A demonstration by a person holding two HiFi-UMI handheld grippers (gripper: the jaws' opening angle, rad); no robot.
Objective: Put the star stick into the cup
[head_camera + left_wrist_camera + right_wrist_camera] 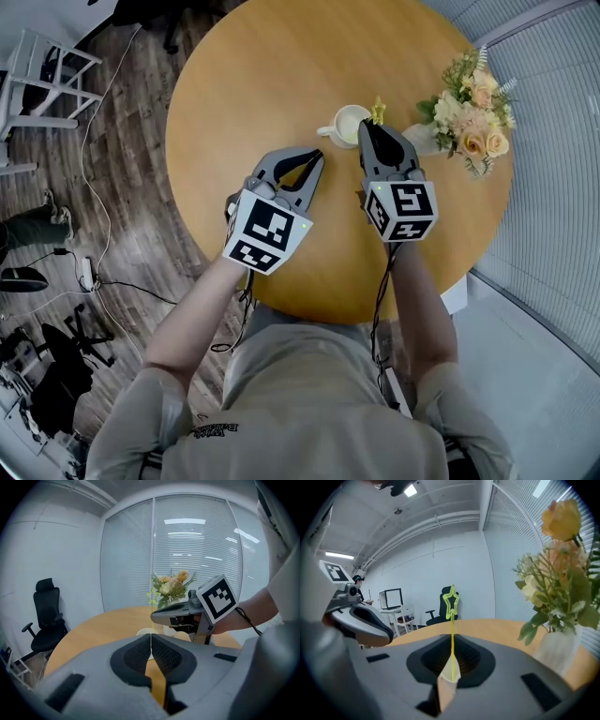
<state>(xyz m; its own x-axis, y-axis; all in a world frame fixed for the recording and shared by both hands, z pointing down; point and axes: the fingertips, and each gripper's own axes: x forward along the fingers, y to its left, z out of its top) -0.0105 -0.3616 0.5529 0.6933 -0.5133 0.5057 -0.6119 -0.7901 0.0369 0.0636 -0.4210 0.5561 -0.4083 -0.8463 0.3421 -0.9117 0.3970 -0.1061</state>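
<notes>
A thin yellow-green star stick (378, 111) stands upright, star (451, 603) on top, with my right gripper (367, 126) shut on its shaft. It is right beside the white cup (347, 124) on the round wooden table (244, 84), at the cup's right rim. In the left gripper view the star (152, 597) rises above the right gripper's tip (154, 617), and the cup (142, 632) shows just behind my own jaws. My left gripper (317, 156) hovers near the cup's front left, shut with nothing in it.
A vase of peach and cream flowers (469, 112) stands on the table just right of the right gripper, close by in the right gripper view (558, 597). A black office chair (47, 616) and white furniture (37, 84) stand off the table; cables lie on the floor.
</notes>
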